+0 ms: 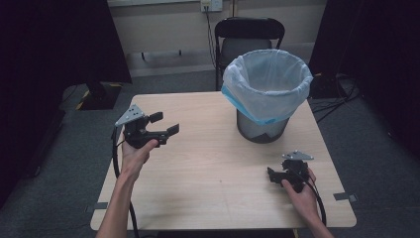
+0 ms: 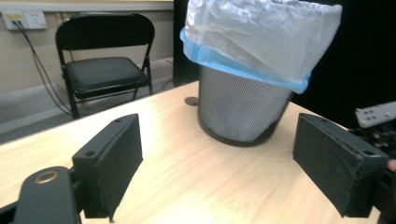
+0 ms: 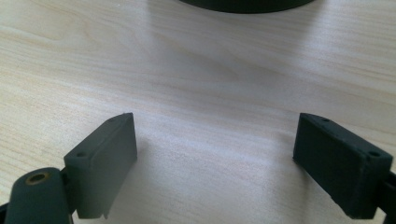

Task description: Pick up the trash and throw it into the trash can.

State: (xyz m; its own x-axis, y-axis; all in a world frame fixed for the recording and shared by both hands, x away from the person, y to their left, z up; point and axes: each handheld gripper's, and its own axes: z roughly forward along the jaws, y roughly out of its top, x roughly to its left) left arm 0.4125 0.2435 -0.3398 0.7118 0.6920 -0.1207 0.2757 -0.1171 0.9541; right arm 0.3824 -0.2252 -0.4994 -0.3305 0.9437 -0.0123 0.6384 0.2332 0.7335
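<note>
A mesh waste bin (image 1: 262, 126) lined with a white and blue plastic bag (image 1: 267, 82) stands at the back right of the wooden table (image 1: 213, 168). A hand holds my left gripper (image 1: 165, 123) above the table's left side, open, pointing toward the bin. In the left gripper view the bin (image 2: 243, 107) rises straight ahead between the spread jaws of the left gripper (image 2: 217, 163), which hold nothing. My right gripper (image 1: 271, 175) sits low near the front right of the table, pointing left. It is open too (image 3: 215, 158), with bare wood between its jaws and the bin's base (image 3: 247, 3) ahead.
A black folding chair (image 1: 250, 37) stands behind the table, also seen as the chair (image 2: 102, 60) in the left gripper view. Dark curtains (image 1: 54, 44) flank both sides. Cables lie on the floor (image 1: 337, 101) at the right. A wall socket (image 2: 23, 19) is behind the chair.
</note>
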